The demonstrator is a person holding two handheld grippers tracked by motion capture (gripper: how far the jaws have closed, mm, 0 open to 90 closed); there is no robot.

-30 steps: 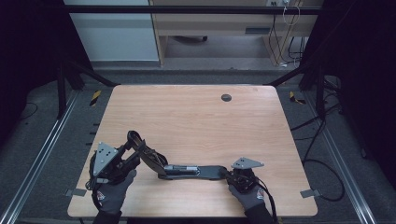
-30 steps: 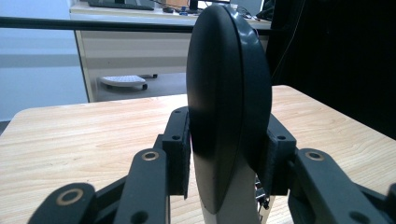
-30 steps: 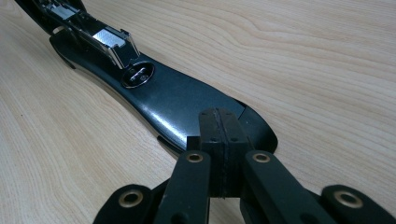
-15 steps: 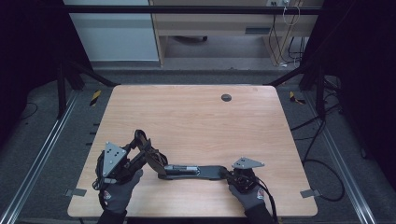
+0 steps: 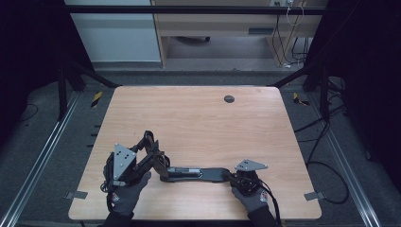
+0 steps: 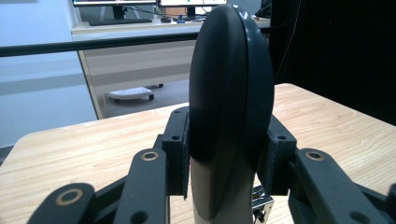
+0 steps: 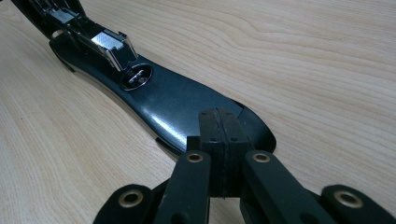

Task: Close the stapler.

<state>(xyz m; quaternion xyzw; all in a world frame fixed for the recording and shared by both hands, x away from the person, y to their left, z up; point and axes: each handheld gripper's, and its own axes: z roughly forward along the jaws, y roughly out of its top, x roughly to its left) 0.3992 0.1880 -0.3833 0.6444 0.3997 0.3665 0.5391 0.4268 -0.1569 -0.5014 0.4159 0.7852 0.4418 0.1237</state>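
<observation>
One black stapler [image 5: 191,174], swung open, lies near the table's [image 5: 198,118] six o'clock edge. The left tool [image 6: 224,163] grips its raised top arm [image 6: 231,93], seen upright in the left gripper view. The right gripper view shows the base [image 7: 173,100] with its metal anvil [image 7: 136,77], and the right tool [image 7: 219,140] closed tight, pressing the base's end. Bare wood stretches toward twelve o'clock, one round grommet [image 5: 229,99] there.

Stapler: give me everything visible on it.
The stapler is black and glossy, opened out. Its base lies flat on the wooden table, showing a round anvil and metal magazine. The shut right gripper presses down on the base's end; the left gripper clamps the raised top arm.
</observation>
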